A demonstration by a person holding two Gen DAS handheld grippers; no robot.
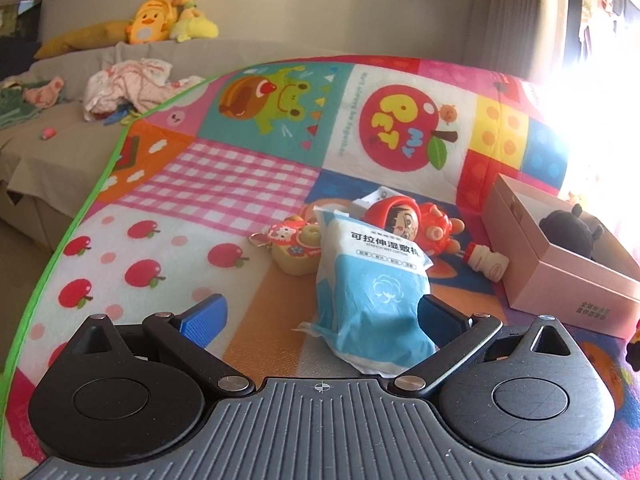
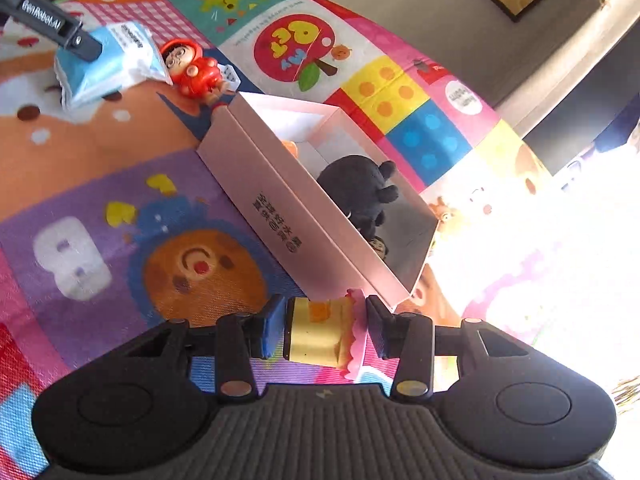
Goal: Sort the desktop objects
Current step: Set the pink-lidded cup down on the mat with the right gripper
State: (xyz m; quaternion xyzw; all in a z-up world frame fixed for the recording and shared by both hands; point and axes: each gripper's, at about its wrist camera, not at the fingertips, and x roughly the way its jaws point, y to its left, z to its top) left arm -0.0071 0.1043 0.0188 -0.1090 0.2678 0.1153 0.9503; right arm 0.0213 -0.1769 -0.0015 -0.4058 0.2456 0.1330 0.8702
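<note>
Playmat [image 1: 248,184]: blue-white cotton-pad pouch [image 1: 372,280]

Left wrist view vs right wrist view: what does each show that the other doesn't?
Left wrist only: the sofa with plush toys, a small white bottle and a cream keychain toy.

Right wrist only: the right hand-held gripper shut on a cream and pink toy block.

Both: the patterned mat, pink box holding a black plush, red figurine, blue and white cotton pack, and the left hand-held gripper, open.
</note>
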